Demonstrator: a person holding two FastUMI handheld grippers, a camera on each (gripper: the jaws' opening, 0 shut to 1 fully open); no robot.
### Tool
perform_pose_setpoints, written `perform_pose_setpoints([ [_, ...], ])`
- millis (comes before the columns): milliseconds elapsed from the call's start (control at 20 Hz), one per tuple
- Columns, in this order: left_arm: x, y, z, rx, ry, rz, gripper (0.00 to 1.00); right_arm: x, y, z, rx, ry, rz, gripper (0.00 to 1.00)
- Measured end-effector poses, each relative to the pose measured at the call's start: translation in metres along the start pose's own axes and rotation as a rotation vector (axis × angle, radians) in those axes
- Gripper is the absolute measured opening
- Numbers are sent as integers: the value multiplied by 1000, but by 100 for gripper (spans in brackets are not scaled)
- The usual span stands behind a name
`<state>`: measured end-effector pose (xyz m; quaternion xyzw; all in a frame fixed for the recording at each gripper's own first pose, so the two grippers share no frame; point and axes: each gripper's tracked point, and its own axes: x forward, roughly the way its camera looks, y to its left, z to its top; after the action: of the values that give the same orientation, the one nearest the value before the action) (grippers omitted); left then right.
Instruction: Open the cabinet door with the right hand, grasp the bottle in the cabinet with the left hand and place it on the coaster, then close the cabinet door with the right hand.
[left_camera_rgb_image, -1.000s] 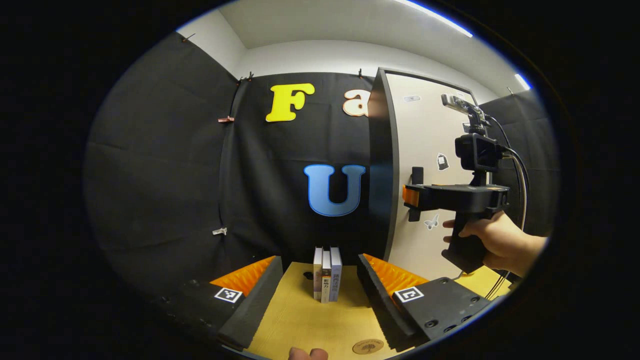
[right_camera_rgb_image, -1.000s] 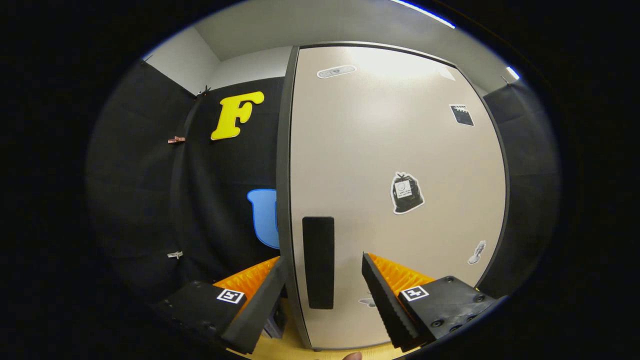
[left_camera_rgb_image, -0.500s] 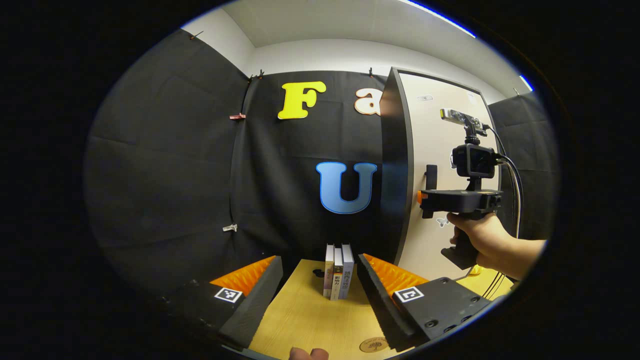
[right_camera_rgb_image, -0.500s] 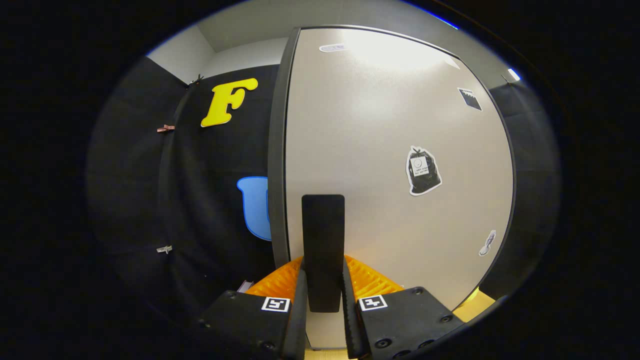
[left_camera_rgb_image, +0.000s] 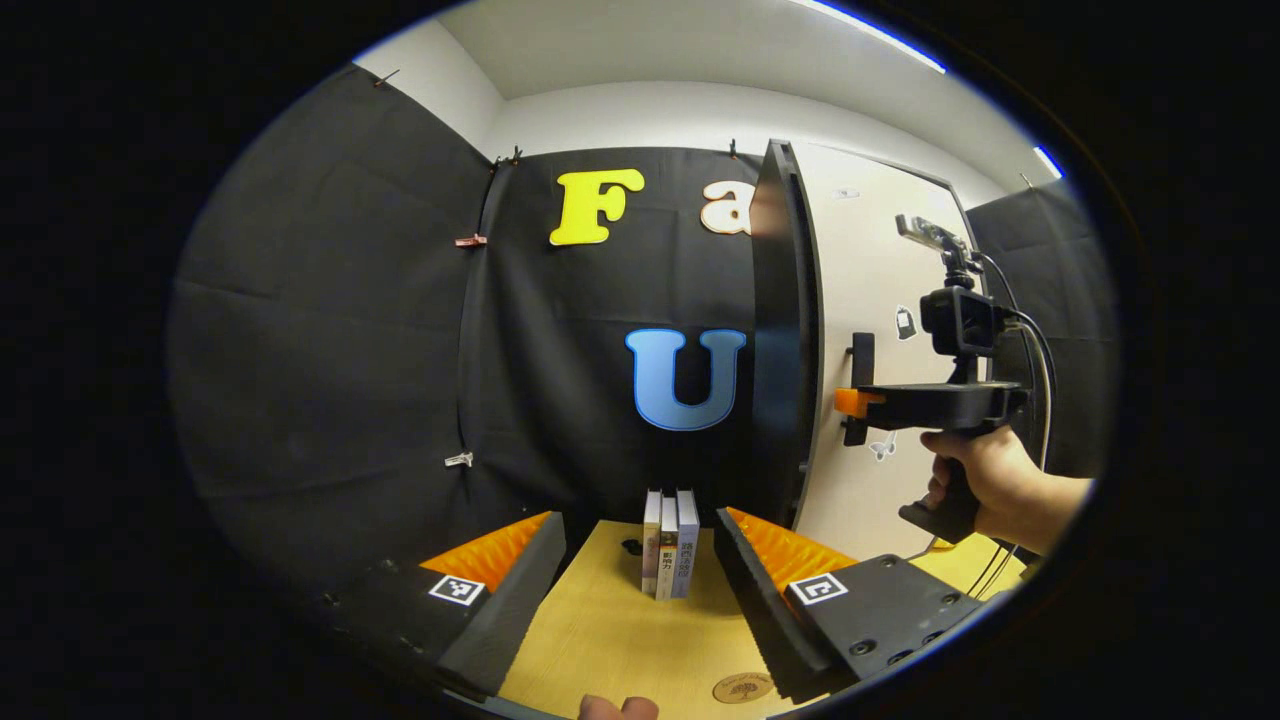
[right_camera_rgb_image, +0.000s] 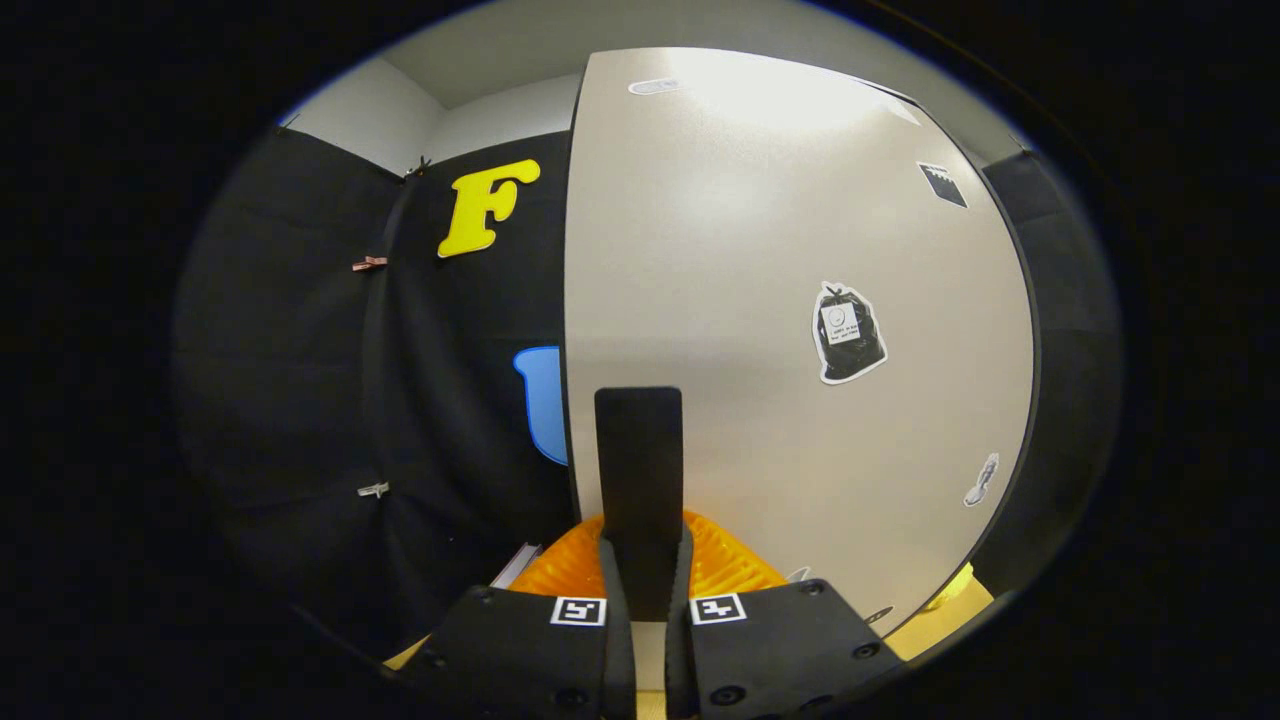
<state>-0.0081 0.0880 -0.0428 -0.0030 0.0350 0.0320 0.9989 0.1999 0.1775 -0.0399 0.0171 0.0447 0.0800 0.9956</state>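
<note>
Up close, right claw (right_camera_rgb_image: 640, 590) clamped on door handle (right_camera_rgb_image: 640, 480); coaster (left_camera_rgb_image: 742, 688) by left claw (left_camera_rgb_image: 640, 590).

Right gripper (right_camera_rgb_image: 640, 600) fingers clamped on the handle (right_camera_rgb_image: 640, 480); left gripper (left_camera_rgb_image: 640, 590) fingers spread.

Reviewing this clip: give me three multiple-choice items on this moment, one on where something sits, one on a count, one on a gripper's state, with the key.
1. Where is the round brown wooden coaster?
A. on the light wooden tabletop, near the camera
B. on top of the books
C. hanging on the door

2. How many upright books stand on the tabletop?
A. one
B. three
C. six

3. What is the right gripper doing?
A. hanging open beside the door
B. closed on the black vertical door handle
C. holding a bottle

Key: 1 A, the left gripper view shows the coaster flat on the tabletop at the bottom edge. 2 B, three spines stand side by side. 3 B, in the right gripper view both fingers press the handle on the beige cabinet door.
</note>
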Motion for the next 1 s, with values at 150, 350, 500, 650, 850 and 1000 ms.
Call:
perform_pose_setpoints([
  [150, -7, -8, 3, -1, -8, -1, 95, -20, 4, 4, 8, 6, 45, 16],
  [350, -17, -22, 5, -1, -13, -6, 95, -55, -6, 5, 17, 15, 79, 16],
  [500, -26, -31, 9, -3, -23, -1, 95, -78, -15, 6, 25, 12, 87, 15],
  [650, -32, -46, 13, -7, -38, -15, 95, -95, -23, 7, 24, 15, 104, 16],
  [850, -33, -65, 15, -10, -47, -40, 95, -119, -40, 12, 24, 14, 115, 15],
  [1000, -32, -84, 15, -1, -44, -69, 95, -143, -57, 12, 23, 5, 104, 15],
])
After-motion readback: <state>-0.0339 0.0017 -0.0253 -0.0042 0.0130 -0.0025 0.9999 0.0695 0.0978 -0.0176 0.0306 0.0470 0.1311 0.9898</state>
